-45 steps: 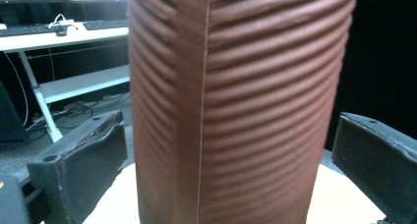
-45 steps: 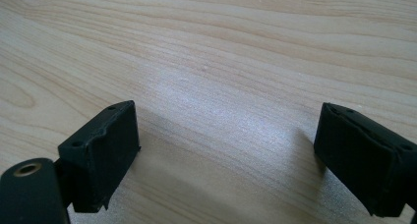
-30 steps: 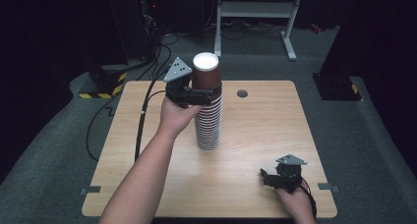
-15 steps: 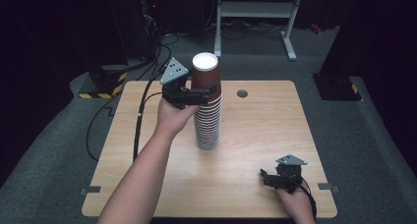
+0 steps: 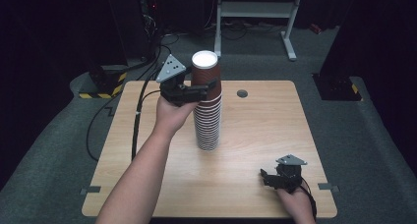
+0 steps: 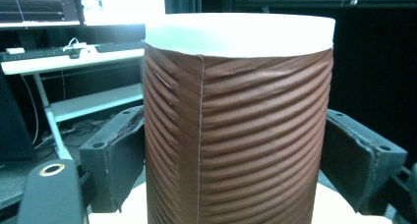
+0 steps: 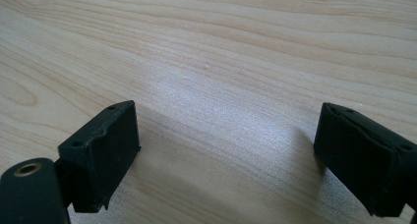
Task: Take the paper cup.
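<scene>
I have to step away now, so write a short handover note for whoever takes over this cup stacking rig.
Left gripper: its jaws have just been closing and are now shut on the top cup of the stack of brown paper cups, just under its white rim.
Right gripper: open, holding nothing, low over the table near its front right corner.
The stack stands upright near the table's middle.
Done: top cup gripped.
Left: probably lift it off the stack; no cup stands apart yet.
</scene>
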The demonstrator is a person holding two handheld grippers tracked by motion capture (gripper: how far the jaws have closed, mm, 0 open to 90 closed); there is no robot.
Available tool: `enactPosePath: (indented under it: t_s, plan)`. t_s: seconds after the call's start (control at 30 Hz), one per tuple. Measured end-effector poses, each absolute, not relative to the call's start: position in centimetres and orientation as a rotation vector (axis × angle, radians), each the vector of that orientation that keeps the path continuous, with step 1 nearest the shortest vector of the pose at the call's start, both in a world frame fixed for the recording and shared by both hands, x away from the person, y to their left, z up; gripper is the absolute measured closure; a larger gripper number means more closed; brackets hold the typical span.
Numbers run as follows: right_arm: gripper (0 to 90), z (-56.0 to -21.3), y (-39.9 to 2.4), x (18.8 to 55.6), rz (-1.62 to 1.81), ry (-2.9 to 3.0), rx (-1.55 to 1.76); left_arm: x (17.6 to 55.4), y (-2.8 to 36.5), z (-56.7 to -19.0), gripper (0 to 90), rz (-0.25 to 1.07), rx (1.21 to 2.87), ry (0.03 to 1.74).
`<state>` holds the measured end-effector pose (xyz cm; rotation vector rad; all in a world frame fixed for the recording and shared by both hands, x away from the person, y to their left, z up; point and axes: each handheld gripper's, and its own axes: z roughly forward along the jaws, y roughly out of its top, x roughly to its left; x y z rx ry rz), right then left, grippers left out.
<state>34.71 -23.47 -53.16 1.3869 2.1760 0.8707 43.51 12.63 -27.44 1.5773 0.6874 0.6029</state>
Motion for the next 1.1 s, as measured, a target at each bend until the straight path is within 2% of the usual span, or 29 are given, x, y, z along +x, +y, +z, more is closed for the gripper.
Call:
enactPosePath:
  t_s: [0.6,0.83,1.1]
  plan:
    - [9.6,-53.2,-23.5,34.7,0.873,2.181,1.382,42.5,12.6,-25.6,17.6,0.667,1.479,0.656]
    - [9.6,-53.2,-23.4,34.7,0.875,2.182,1.381,41.9,12.3,-24.4,17.6,0.734,1.457,0.62]
    - [9.6,-53.2,-23.4,34.7,0.876,2.181,1.382,41.6,12.6,-23.1,17.7,0.736,1.392,0.616]
